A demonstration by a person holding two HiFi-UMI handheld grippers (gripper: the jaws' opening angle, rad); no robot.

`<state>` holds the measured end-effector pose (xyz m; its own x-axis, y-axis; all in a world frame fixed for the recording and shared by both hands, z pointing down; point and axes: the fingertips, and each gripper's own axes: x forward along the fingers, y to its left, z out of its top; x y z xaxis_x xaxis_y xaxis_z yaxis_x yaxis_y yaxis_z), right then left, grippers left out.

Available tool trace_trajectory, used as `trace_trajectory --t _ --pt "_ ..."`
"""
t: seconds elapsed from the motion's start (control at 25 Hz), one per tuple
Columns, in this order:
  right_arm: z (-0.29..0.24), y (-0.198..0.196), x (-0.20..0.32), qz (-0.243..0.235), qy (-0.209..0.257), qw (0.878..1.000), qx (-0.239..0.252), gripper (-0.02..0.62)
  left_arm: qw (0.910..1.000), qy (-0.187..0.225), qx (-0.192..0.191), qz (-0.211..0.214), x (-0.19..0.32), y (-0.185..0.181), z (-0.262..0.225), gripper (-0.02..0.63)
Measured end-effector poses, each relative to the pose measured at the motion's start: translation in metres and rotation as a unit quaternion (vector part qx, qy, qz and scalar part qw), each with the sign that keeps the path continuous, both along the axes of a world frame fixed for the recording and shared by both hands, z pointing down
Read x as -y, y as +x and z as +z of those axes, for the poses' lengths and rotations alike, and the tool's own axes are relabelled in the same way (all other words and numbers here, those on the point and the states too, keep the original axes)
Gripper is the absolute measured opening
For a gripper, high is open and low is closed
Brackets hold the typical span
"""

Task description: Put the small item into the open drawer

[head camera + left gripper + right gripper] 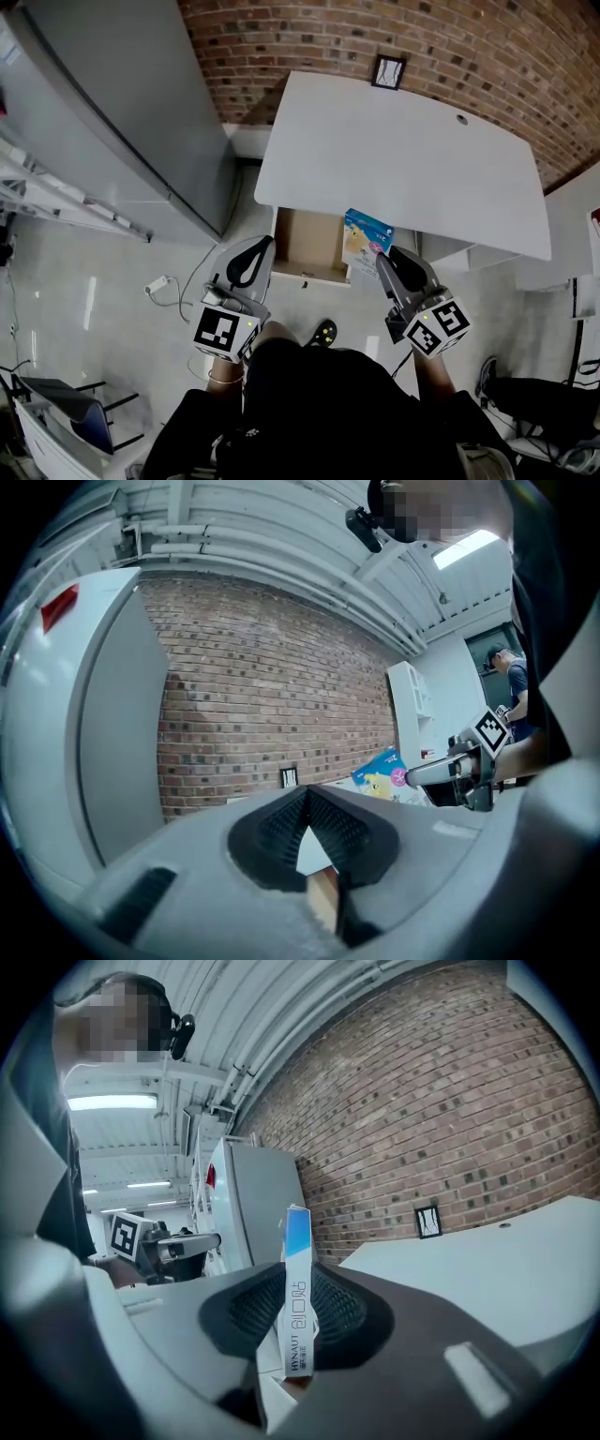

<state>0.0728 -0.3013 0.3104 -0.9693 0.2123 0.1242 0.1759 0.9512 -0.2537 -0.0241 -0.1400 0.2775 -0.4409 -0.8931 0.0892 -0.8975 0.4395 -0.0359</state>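
A white desk top (pixel 403 169) stands against the brick wall (pixel 375 37), with a small round hole (pixel 461 119) near its far right corner. Just above its far edge a little black-framed thing (pixel 388 70) sits on the bricks (picture or socket plate, I can't tell). Left of the desk rises a tall grey cabinet (pixel 122 112), a metal ladder (pixel 56 206) beyond it, and a white plug with its cable (pixel 157 283) lies on the pale floor

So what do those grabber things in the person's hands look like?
Both the left gripper and right gripper are grey shells with black ribbed pads inside the jaws. Each carries a white cube printed with black square markers. The person wears a dark top.
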Motion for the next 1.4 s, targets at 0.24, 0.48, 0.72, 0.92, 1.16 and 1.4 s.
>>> trace_trajectory --t 0.24,0.48,0.72,0.92,1.16,1.4 --pt "0.027 -0.014 -0.004 -0.048 0.018 0.998 -0.031 0.095 0.9989 -0.022 -0.016 -0.039 -0.015 -0.002 0.02 0.0" --pt "0.055 -0.033 -0.017 -0.081 0.043 0.994 -0.056 0.095 0.9976 -0.019 -0.018 -0.065 -0.029 -0.008 0.028 0.0" --pt "0.082 -0.055 -0.027 -0.099 0.074 0.988 -0.092 0.095 0.9955 -0.028 -0.044 -0.079 -0.047 -0.022 0.052 0.0" --pt "0.113 -0.069 -0.035 -0.109 0.111 0.98 -0.124 0.095 0.995 -0.033 -0.055 -0.077 -0.05 -0.041 0.075 0.0" --pt "0.157 -0.083 -0.042 -0.125 0.143 0.968 -0.163 0.095 0.9936 -0.04 -0.073 -0.076 -0.057 -0.057 0.106 0.0" --pt "0.199 -0.09 -0.043 -0.152 0.193 0.95 -0.192 0.095 0.9924 -0.041 -0.088 -0.076 -0.055 -0.061 0.139 0.0"
